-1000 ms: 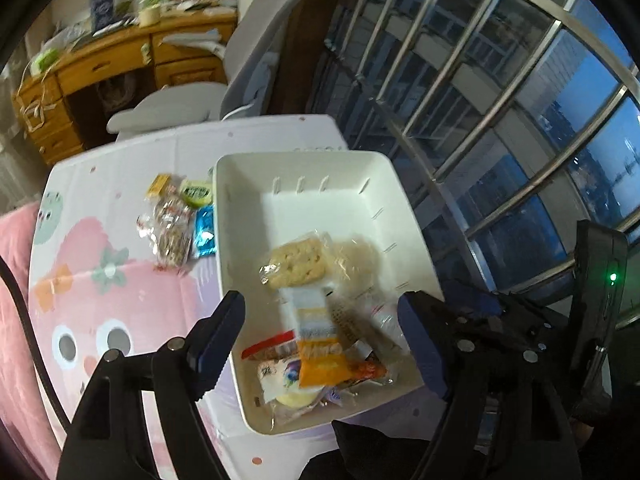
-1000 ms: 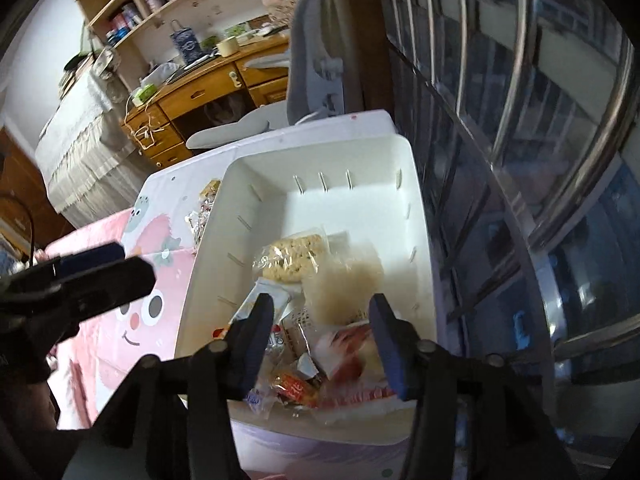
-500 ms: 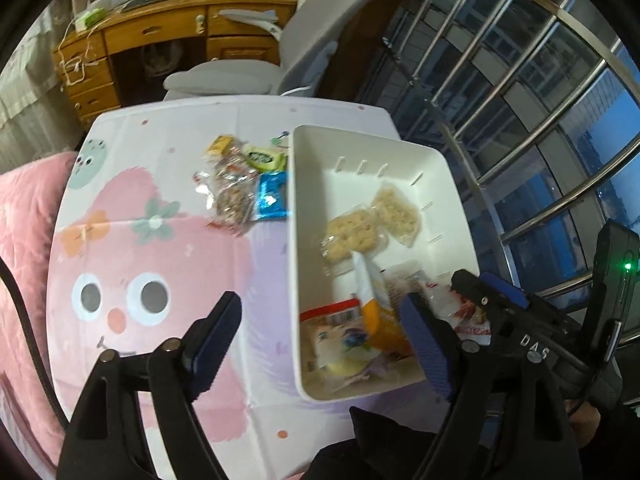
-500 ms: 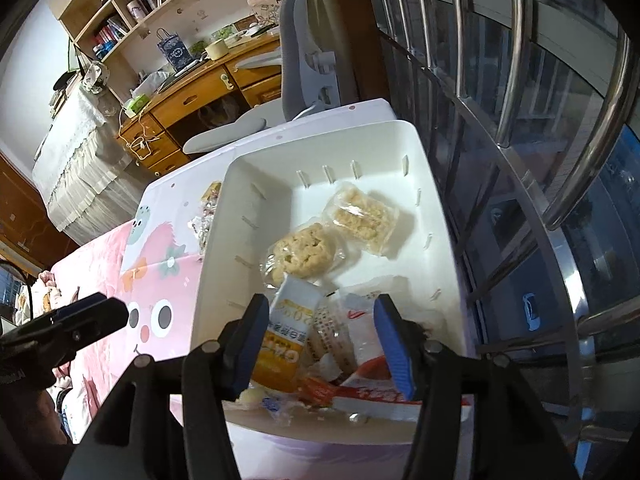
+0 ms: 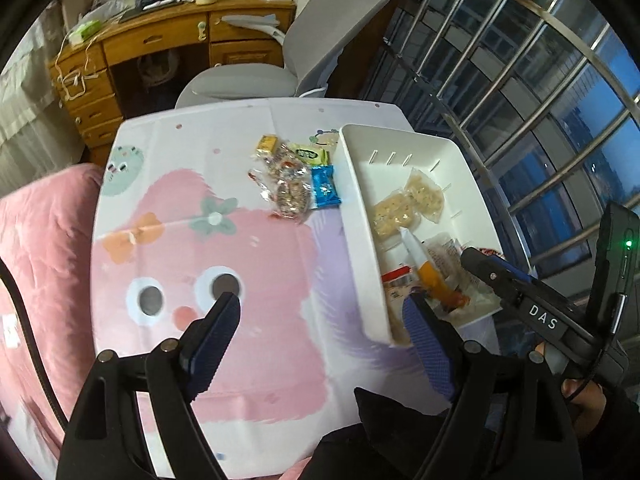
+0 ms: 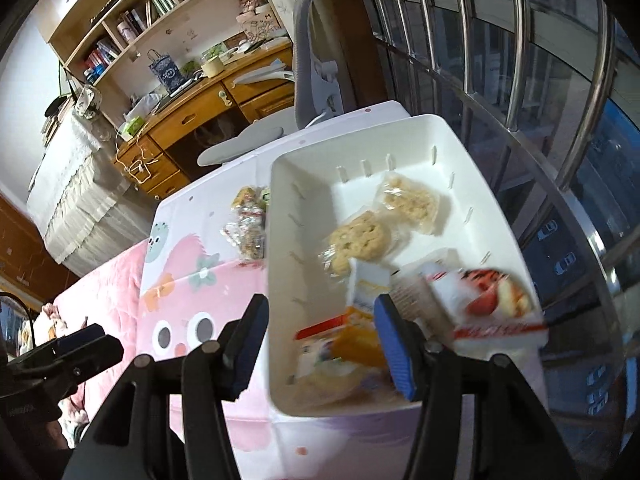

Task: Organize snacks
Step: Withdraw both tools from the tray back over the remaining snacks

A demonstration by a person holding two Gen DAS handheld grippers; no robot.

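A white bin (image 5: 362,216) stands at the right end of a table covered with a pink cartoon cloth (image 5: 180,240). Inside lie two wrapped crackers (image 5: 394,216) and, at the near end, a heap of packets with an orange and white one (image 5: 426,268). Left of the bin sits a small pile: a blue packet (image 5: 325,187), a clear mixed-snack bag (image 5: 286,188), and yellow and green ones behind. My left gripper (image 5: 320,332) hangs open and empty over the cloth. My right gripper (image 6: 320,340) is open and empty above the bin (image 6: 288,208), over its near left wall, close to the heap (image 6: 356,344).
A grey office chair (image 5: 320,32) stands behind the table and a cluttered wooden desk (image 5: 160,48) further back, with bookshelves (image 6: 160,12) above. Window bars (image 5: 520,80) run close along the right. Pink bedding (image 5: 40,240) borders the table's left side.
A second wrapped cracker fell from the right gripper and now lies in the bin. My left gripper swung left from above the bin to above the cloth. The right gripper shifted left and rolled.
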